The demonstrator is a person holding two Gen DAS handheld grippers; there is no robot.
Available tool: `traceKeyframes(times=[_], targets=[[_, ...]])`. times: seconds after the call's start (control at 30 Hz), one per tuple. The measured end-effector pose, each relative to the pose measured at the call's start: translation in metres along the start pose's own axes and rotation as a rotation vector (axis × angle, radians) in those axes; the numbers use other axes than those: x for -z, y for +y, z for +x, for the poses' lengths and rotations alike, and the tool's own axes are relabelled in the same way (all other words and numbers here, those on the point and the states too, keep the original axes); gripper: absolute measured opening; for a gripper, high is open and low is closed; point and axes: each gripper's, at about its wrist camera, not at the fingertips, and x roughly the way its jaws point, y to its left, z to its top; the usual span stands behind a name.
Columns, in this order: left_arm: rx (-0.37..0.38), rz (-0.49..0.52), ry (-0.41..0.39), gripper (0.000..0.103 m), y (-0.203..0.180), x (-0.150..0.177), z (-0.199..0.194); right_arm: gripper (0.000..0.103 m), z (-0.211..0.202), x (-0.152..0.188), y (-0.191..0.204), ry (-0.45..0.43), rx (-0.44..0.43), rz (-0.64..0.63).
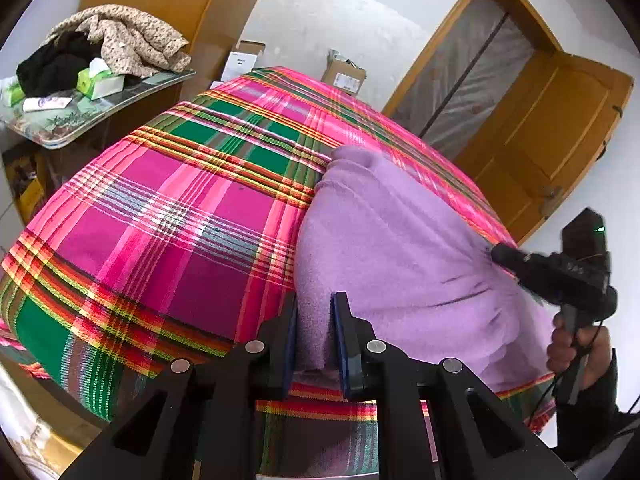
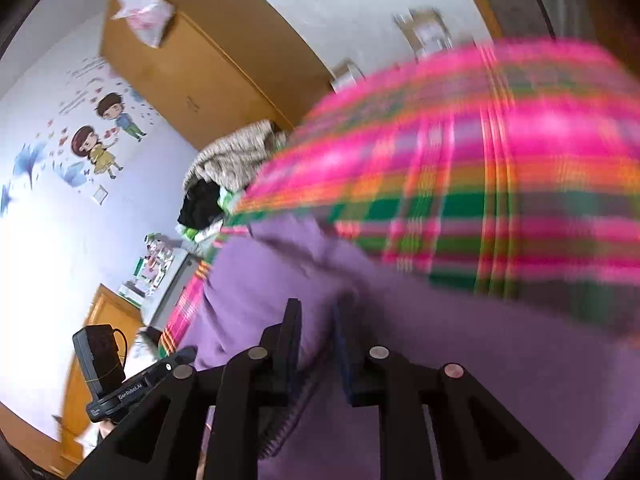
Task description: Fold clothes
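A lilac fleece garment (image 1: 400, 240) lies spread on the right half of a bed covered by a pink-and-green plaid sheet (image 1: 180, 220). My left gripper (image 1: 316, 320) is shut on the garment's near left edge, with fabric filling the gap between its pads. My right gripper (image 1: 500, 254), held by a hand (image 1: 568, 352), bites the garment's right edge, and creases radiate from its tip. In the blurred right wrist view, the garment (image 2: 460, 360) bunches between the right gripper's (image 2: 318, 332) fingers. The left gripper (image 2: 188, 354) shows at lower left.
A side table (image 1: 60, 132) left of the bed carries a heap of clothes (image 1: 120, 36) and tissue boxes (image 1: 100, 80). Cardboard boxes (image 1: 344, 74) stand against the far wall. A wooden door (image 1: 560, 120) stands open at right. A wardrobe (image 2: 208, 64) fills the corner.
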Motion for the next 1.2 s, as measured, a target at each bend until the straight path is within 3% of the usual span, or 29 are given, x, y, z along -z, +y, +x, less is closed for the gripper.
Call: traceKeyframes(times=[0.03, 0.07, 0.27, 0.43, 0.67, 0.77, 0.8, 0.83, 0.9, 1.2], targets=[[0.002, -0.002, -0.002, 0.017, 0.000, 0.000, 0.000, 0.037, -0.002, -0.006, 0.008, -0.010, -0.006, -0.030], [0.000, 0.000, -0.002, 0.017, 0.000, -0.001, 0.001, 0.039, -0.002, -0.013, 0.016, -0.016, -0.015, -0.061], [-0.007, 0.010, -0.006, 0.017, -0.002, -0.003, 0.003, 0.040, 0.041, -0.037, 0.066, 0.085, -0.049, -0.234], [-0.006, 0.016, -0.004, 0.017, -0.002, -0.003, 0.003, 0.040, 0.105, -0.048, 0.103, 0.210, -0.041, -0.375], [-0.007, 0.029, 0.000, 0.017, -0.002, -0.003, 0.005, 0.040, 0.174, -0.063, 0.123, 0.335, 0.009, -0.500], [-0.001, 0.033, 0.002, 0.017, -0.001, -0.004, 0.005, 0.040, 0.204, -0.062, 0.122, 0.436, 0.027, -0.516], [0.002, 0.034, 0.001, 0.017, 0.000, -0.004, 0.005, 0.034, 0.211, -0.061, 0.121, 0.459, 0.036, -0.522], [0.005, 0.035, 0.001, 0.017, 0.000, -0.004, 0.005, 0.017, 0.214, -0.061, 0.120, 0.469, 0.033, -0.524], [0.009, 0.040, 0.000, 0.017, 0.001, -0.003, 0.005, 0.006, 0.215, -0.061, 0.118, 0.478, 0.018, -0.524], [0.024, 0.052, -0.015, 0.010, 0.003, 0.001, 0.003, 0.004, 0.207, -0.086, 0.093, 0.385, -0.007, -0.397]])
